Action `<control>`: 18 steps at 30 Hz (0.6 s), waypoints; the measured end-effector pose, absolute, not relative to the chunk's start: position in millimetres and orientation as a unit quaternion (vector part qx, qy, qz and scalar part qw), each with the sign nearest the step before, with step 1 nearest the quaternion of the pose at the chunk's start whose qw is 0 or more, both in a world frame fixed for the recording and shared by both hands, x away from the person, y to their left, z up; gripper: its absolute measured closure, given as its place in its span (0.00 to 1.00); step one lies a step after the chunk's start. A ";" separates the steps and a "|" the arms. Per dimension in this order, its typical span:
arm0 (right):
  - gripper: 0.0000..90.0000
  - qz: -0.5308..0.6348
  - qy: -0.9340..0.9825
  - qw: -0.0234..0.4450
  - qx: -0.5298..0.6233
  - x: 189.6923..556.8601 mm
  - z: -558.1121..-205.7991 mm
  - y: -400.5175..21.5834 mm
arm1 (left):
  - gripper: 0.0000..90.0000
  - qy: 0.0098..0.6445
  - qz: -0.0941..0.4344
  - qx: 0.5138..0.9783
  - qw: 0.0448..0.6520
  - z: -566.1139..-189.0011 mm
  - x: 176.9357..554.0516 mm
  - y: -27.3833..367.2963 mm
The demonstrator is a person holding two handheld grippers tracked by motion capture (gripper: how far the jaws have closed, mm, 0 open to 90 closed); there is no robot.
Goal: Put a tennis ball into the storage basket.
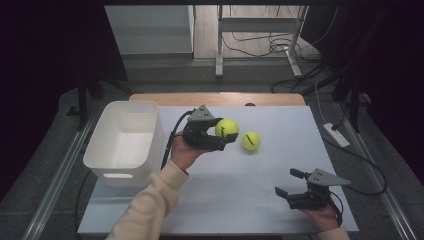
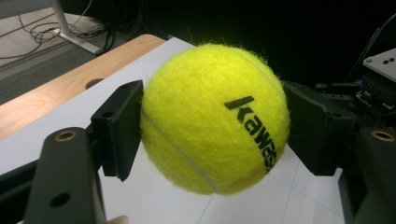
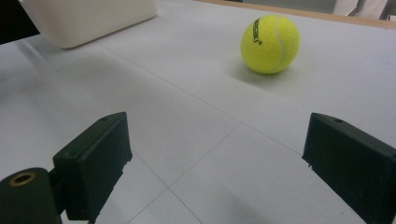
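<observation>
While the held tennis ball (image 1: 227,128) is clamped in the left gripper (image 1: 223,134), it is best carried level toward the white bin (image 1: 102,135).

Seen against the bin as landmark, the ball is held off the white table (image 1: 235,200) to the bin's right, near it, both black pads being pressed on opposite sides of the felt, as the left gripper view makes plain (image 2: 215,119). A clean drop, it is judged, calls for the ball to be brought fully over the bin's open top before the jaws are eased apart, so the rim is not struck. A second tennis ball (image 1: 251,140) is left lying on the table farther right of the bin. Well to the bin's right, the right gripper (image 1: 290,184) is kept low with its jaws spread wide and nothing between them.
</observation>
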State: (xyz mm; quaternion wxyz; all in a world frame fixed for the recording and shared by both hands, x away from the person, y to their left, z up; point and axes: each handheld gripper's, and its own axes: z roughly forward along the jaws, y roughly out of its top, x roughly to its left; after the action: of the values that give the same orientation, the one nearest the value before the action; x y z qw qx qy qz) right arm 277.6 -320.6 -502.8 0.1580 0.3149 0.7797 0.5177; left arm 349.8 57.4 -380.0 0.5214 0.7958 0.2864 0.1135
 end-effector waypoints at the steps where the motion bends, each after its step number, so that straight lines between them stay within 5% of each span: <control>1: 0.08 0.518 0.778 0.158 0.317 277.6 -502.7 -320.6 | 0.30 0.287 0.115 0.796 0.520 -379.3 349.6 59.5; 18: 0.08 0.521 0.775 0.161 0.320 276.3 -501.2 -319.4 | 0.30 0.306 0.137 0.785 0.520 -371.0 346.6 90.0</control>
State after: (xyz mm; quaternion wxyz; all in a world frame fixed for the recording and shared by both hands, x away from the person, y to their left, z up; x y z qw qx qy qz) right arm 276.3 -319.4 -501.2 0.1607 0.3204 0.7749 0.5206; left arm 346.6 90.0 -371.0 0.5205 0.7853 0.3063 0.1366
